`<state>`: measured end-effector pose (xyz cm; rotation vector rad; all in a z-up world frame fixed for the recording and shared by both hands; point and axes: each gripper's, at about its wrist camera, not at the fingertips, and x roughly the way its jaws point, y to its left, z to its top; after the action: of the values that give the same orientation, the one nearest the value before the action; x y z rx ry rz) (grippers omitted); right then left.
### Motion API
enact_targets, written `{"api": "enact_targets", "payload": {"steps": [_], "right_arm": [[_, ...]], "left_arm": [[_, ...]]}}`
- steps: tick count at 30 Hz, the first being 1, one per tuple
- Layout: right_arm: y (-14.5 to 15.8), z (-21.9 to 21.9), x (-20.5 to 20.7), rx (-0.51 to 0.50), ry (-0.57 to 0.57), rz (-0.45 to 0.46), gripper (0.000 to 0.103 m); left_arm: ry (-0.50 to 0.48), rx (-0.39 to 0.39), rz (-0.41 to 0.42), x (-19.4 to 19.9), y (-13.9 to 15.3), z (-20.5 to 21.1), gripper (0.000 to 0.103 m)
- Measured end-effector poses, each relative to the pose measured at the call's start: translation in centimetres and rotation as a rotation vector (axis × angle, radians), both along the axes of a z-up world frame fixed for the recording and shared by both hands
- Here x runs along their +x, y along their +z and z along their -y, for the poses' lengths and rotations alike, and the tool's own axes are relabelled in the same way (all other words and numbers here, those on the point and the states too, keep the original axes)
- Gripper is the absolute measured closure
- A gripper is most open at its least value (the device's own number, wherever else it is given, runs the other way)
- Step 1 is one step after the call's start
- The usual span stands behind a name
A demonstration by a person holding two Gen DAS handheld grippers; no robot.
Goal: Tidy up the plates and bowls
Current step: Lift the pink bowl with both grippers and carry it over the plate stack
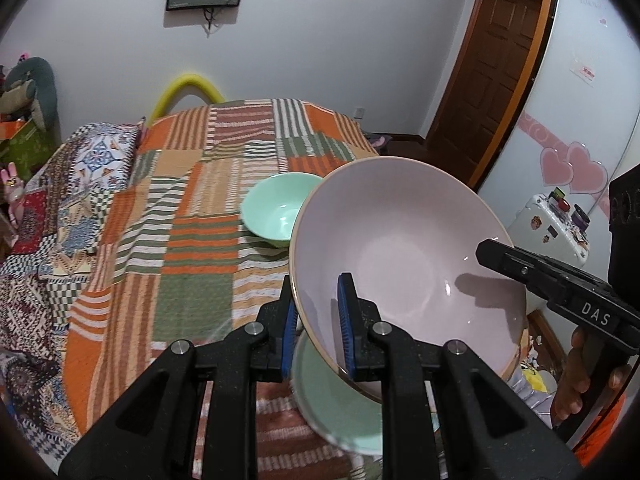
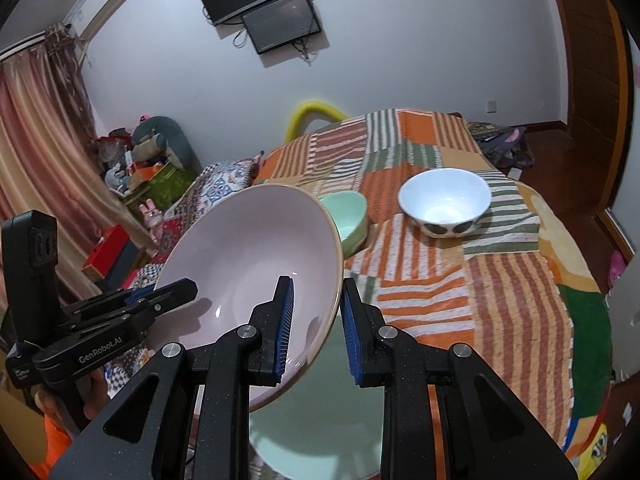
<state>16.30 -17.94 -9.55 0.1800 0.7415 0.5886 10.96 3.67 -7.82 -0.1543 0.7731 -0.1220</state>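
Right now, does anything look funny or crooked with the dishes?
Yes. The big pink bowl is tipped steeply on its side in the air, pinched at opposite rims by the left tool and right tool, above a green plate. The small green bowl and white bowl sit upright on the bedspread.

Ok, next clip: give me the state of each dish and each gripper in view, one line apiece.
Pink bowl: lifted off the bed, tilted, gripped at two opposite rim points.
Left gripper: shut on the pink bowl's rim.
Right gripper: shut on the pink bowl's rim.
Green plate: flat on the blanket beneath the pink bowl, blurred.
Green bowl: upright on the blanket, empty.
White spotted bowl: upright on the blanket, empty.
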Motion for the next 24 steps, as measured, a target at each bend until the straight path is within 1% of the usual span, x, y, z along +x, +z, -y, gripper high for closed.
{"api": "enact_targets", "payload": {"steps": [14, 24], "right_arm": [[-0.9, -5.2, -1.6, -0.029, 0.111, -0.023, 0.081], [-2.1, -8.8, -1.9, -0.071, 0.179, -0.053, 0.081]], "left_arm": [[0.105, 0.018, -0.018, -3.9, -0.8, -4.6, 0.084], [0.157, 0.012, -0.062, -5.4, -3.1, -7.8, 0.084]]}}
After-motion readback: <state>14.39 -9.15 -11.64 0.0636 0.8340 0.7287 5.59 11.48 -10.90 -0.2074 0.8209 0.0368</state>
